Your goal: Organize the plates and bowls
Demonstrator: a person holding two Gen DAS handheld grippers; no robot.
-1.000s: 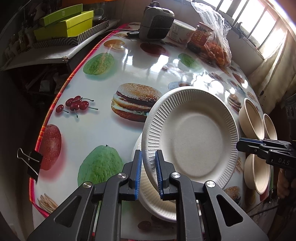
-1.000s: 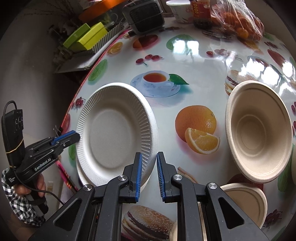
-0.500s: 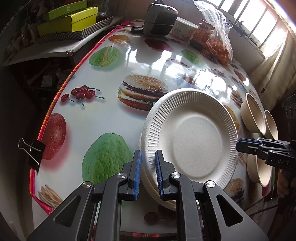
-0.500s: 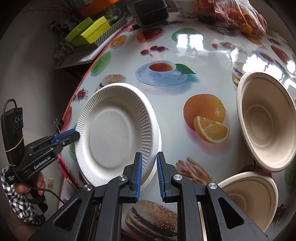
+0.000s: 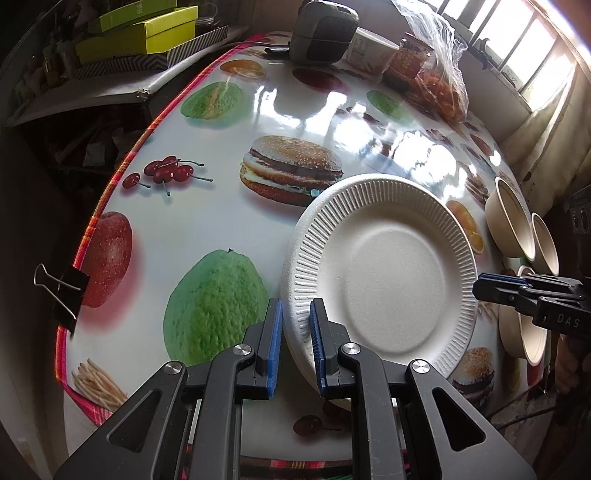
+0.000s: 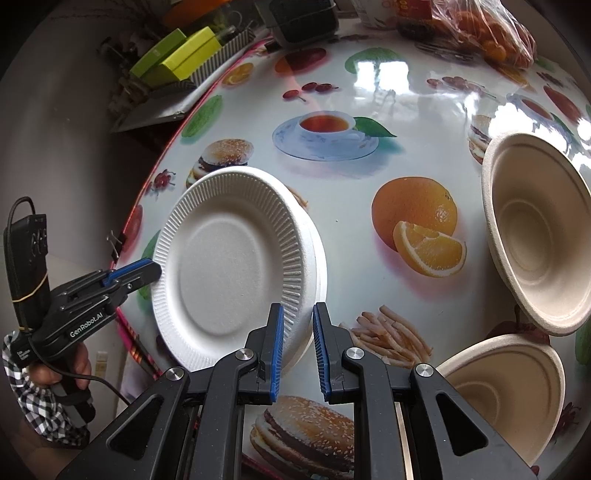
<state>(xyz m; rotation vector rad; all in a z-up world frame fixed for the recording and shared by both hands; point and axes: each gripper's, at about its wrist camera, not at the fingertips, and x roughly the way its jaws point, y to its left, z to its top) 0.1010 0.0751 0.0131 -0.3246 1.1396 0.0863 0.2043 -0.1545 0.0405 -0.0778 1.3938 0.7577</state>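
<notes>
My left gripper [image 5: 296, 341] is shut on the near rim of a white ribbed paper plate [image 5: 384, 273]. That plate lies almost level over a second white plate [image 6: 319, 266], whose rim peeks out beneath it. In the right wrist view the left gripper [image 6: 147, 269] grips the top plate [image 6: 229, 266] at its left edge. My right gripper [image 6: 298, 347] hovers shut and empty over the plates' right rim; the left wrist view shows the right gripper [image 5: 480, 286] at the plate's right. Beige bowls [image 6: 535, 236] [image 6: 506, 391] sit to the right.
The fruit-print tablecloth [image 5: 207, 221] ends in a red edge, where a binder clip [image 5: 62, 291] hangs at the left. At the back stand a dark appliance [image 5: 321, 31], a jar [image 5: 406, 62], a bag of oranges [image 5: 439, 88] and yellow-green boxes [image 5: 147, 29].
The plate in my left gripper has come down from a raised tilt and now nearly covers the plate below. The right gripper stays shut beside it.
</notes>
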